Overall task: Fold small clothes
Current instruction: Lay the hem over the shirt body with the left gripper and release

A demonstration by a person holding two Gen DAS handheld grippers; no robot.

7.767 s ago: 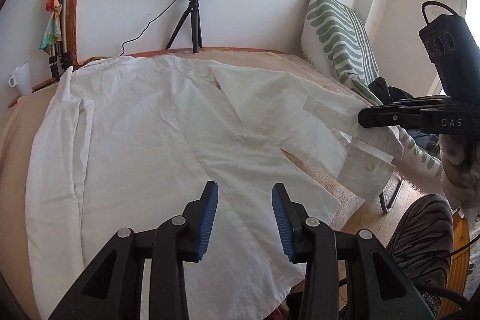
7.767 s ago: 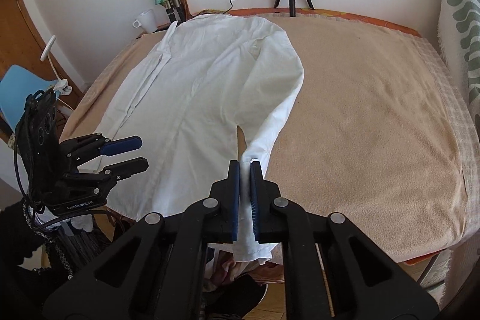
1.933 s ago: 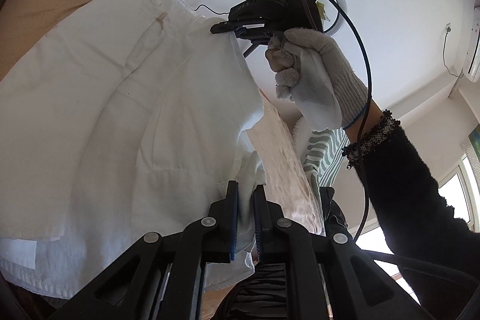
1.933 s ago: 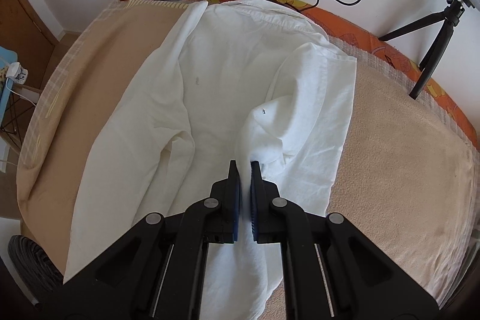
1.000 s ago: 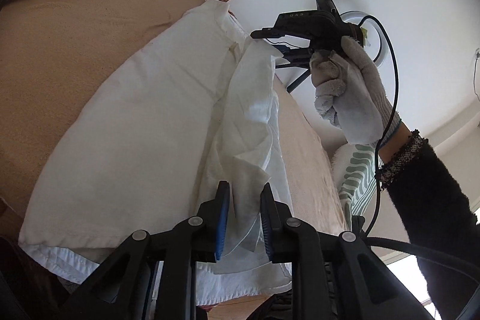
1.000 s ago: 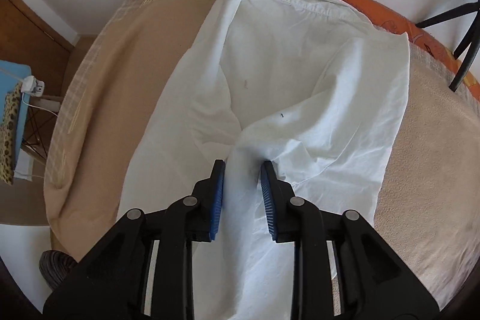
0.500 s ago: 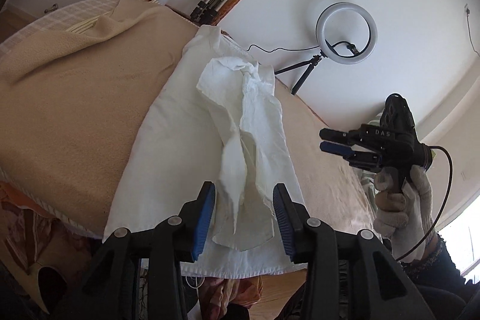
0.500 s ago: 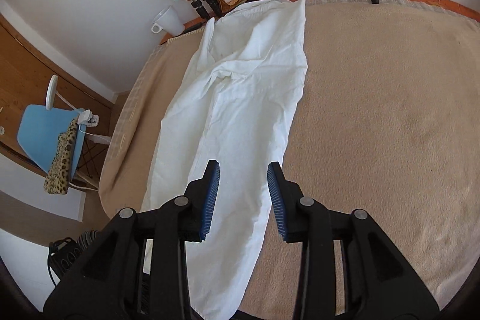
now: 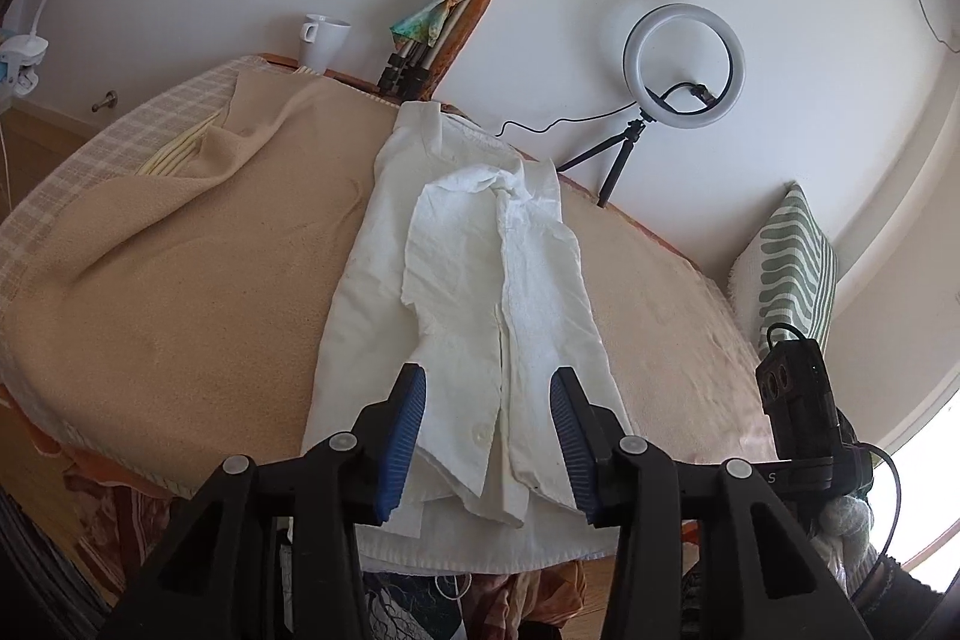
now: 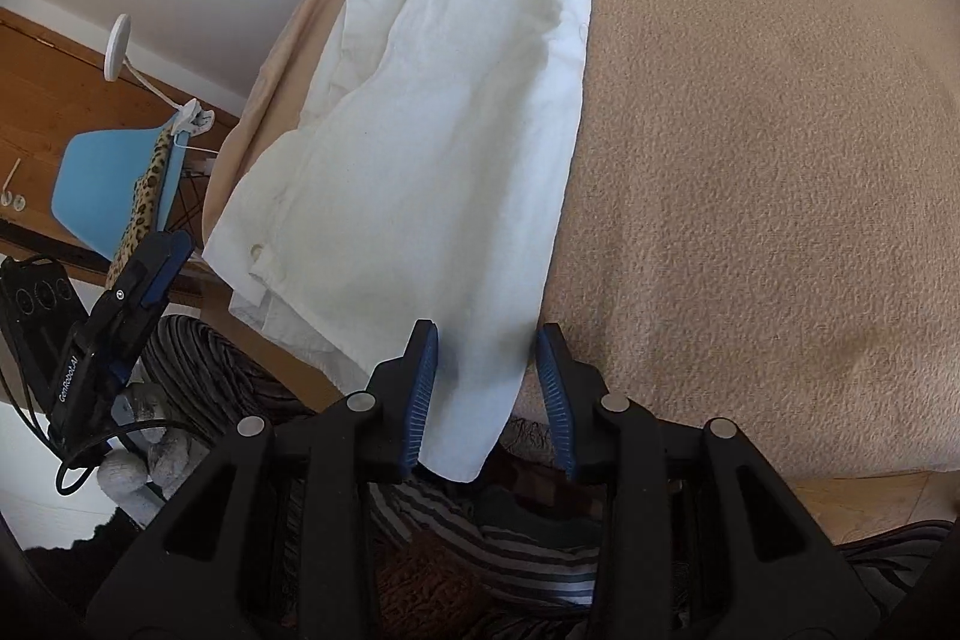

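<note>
A white button shirt [image 9: 474, 292] lies lengthwise on the beige blanket [image 9: 180, 280], both sides and sleeves folded in to a narrow strip. Its hem hangs over the near edge. My left gripper [image 9: 487, 409] is open, its blue pads on either side of the hem end, holding nothing. In the right wrist view the same shirt [image 10: 444, 112] runs from the top to the near edge. My right gripper [image 10: 486, 376] is open over the shirt's lower right corner, empty. The left gripper [image 10: 138, 280] also shows at the left of that view.
A ring light on a tripod [image 9: 681, 67], a white mug [image 9: 324, 40] and a folded tripod with a scarf [image 9: 444, 22] stand at the far wall. A green striped cushion [image 9: 786, 274] lies at the right. A blue chair [image 10: 114, 184] stands left of the bed.
Both grippers have let go of the shirt and opened. They have drawn back to the near hem end, and the shirt now lies folded in a narrow strip.
</note>
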